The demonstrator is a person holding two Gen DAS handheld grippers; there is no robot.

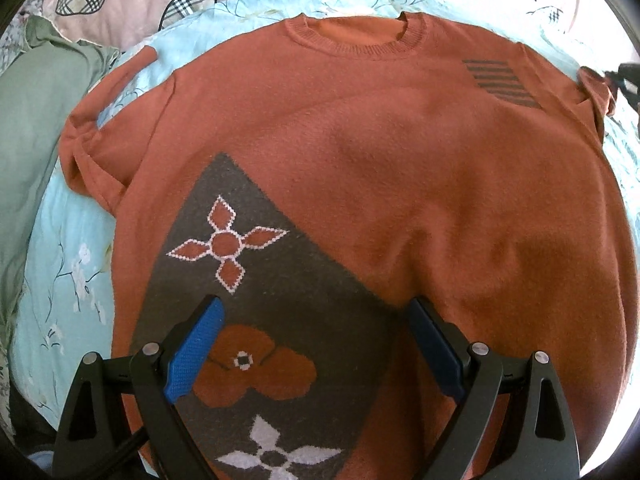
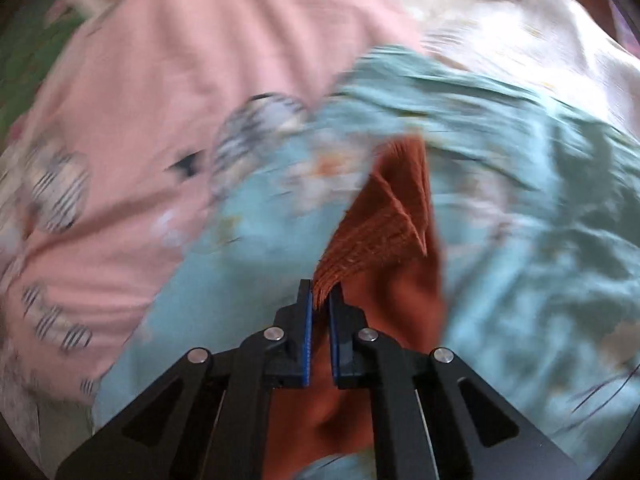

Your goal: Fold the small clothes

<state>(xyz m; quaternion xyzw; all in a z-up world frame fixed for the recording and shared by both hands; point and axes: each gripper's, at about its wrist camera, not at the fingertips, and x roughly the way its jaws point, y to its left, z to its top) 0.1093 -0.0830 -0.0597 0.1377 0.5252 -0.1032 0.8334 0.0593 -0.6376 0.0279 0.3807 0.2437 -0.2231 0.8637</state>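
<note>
A rust-orange knit sweater lies flat, front up, on a light blue floral bedsheet. It has a grey panel with flower motifs and a striped patch. My left gripper is open above the lower front, holding nothing. The left sleeve lies folded at the left. In the right wrist view my right gripper is shut on the ribbed cuff of the right sleeve and holds it over the sheet. That gripper also shows at the right edge of the left wrist view.
A green cloth lies at the left of the bed. Pink bedding with plaid patches lies beyond the collar. The blue sheet spreads to the right of the sleeve. The right wrist view is motion-blurred.
</note>
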